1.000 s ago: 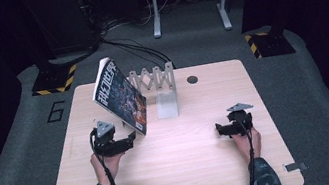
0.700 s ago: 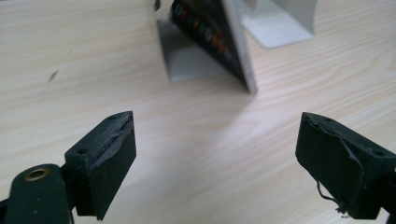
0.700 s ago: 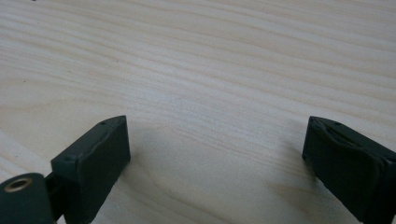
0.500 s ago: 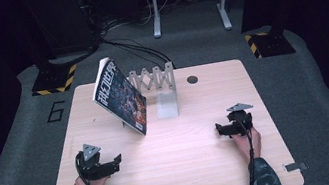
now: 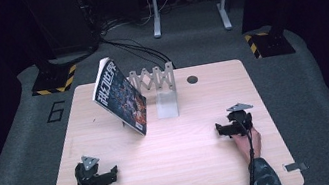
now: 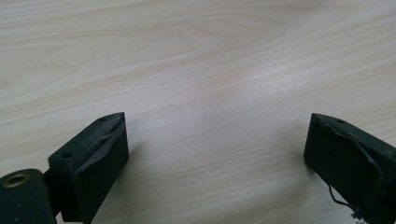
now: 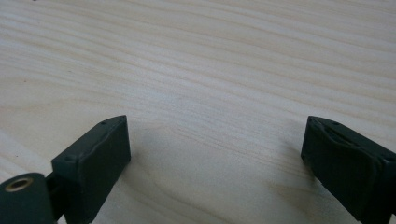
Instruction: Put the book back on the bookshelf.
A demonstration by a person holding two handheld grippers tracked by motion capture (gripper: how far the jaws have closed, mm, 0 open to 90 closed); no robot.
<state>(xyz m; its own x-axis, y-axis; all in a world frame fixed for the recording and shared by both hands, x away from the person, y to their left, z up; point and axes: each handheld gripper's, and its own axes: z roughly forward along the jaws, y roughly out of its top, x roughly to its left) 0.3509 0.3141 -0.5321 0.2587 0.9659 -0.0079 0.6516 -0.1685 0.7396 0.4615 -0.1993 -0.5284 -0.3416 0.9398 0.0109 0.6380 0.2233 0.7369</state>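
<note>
Your left gripper (image 5: 110, 174) sits low over the wooden table (image 5: 185, 170), well in front of and to the left of the book (image 5: 120, 97), its jaws having just been opening and now wide apart with nothing between them. The left gripper view confirms it: two black pads (image 6: 100, 154) far apart, bare wood grain in the gap. Your right gripper (image 5: 220, 129) rests to the right of the book and nearer you, jaws likewise spread on nothing, as the right gripper view shows with pale boards between its pads (image 7: 105, 144).

The book stands propped and tilted, its illustrated cover facing you, leaning back against the grey zigzag stand (image 5: 154, 78), whose left part it hides. Its lower edge meets the table just beside the stand's pale base (image 5: 167, 106). The cover's white lettering is too small to read, and the artwork is a blur of dark colour.

Your hands are cut off at the bottom edge of the high view; only a patterned sleeve (image 5: 267, 181) shows behind the right one. A small dark hole (image 5: 192, 79) marks the table to the right of the stand. Beyond the table, everything sinks into shadow.
</note>
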